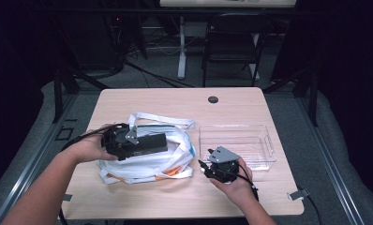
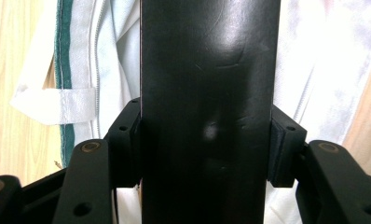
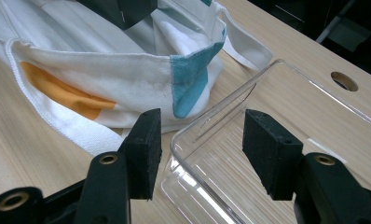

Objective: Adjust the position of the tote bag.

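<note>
1. My left gripper (image 1: 142, 144) is clamped on a black rectangular box (image 1: 149, 143); in the left gripper view both pads press its long flanks (image 2: 207, 93). The box's long axis runs along the jaws, pointing right across the bench (image 1: 175, 101) toward the clear plastic bin (image 1: 269, 140).
2. The box hangs just over the white tote bag (image 1: 147, 164), which lies crumpled under and around it, teal and orange patches showing (image 3: 127, 79).
3. My right gripper (image 1: 210, 161) is released, nothing between the pads. Its jaws straddle the near-left corner of the bin wall (image 3: 211, 121) without pressing it, as far as I can tell.
4. Key relation: the bin sits right of the box, just beside the bag; the left hand (image 1: 88, 149) carries the load and the right hand (image 1: 236, 183) is nearer the bin.
5. In the way: bag handles (image 1: 161, 119) looped behind the box, and my right gripper at the bin's corner. Bin interior looks empty.
6. Judgement: either the box goes into the bag or across into the bin; I can't tell which.
</note>
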`<state>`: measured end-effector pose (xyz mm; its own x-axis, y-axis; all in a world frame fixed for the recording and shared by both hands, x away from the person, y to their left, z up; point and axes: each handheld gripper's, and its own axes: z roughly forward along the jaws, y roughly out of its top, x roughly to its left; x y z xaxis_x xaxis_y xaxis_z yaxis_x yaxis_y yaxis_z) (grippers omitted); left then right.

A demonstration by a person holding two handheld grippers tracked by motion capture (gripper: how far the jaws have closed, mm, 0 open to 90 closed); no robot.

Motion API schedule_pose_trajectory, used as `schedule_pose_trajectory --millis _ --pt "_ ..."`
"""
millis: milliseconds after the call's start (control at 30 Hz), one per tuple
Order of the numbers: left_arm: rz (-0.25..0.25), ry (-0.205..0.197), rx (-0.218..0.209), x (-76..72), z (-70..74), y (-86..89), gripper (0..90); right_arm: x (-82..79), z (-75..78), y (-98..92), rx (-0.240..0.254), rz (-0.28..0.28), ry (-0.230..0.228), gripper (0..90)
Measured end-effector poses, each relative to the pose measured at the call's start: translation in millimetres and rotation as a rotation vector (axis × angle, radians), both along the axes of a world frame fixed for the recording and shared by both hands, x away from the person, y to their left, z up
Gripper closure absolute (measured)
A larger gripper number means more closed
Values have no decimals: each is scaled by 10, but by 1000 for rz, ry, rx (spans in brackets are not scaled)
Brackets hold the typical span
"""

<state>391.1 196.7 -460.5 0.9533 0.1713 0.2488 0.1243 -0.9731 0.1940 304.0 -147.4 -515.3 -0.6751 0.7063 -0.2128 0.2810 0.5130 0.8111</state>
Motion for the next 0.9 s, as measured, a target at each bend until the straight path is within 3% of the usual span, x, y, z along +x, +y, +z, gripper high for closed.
schedule_pose_trajectory --millis 200,367,533,633,900 --pt "1 4 -4 -15 71 17 431 -2 39 2 -12 45 -37 472" --pt "7 9 -17 -31 168 42 431 17 119 4 18 86 2 469" --pt "18 36 -34 -33 259 29 431 21 254 52 -17 139 -6 464" --pt "16 37 -33 -42 300 -14 431 28 342 81 -72 168 -27 458" --pt "-18 48 -29 -59 364 -155 430 62 556 135 -122 220 41 435"
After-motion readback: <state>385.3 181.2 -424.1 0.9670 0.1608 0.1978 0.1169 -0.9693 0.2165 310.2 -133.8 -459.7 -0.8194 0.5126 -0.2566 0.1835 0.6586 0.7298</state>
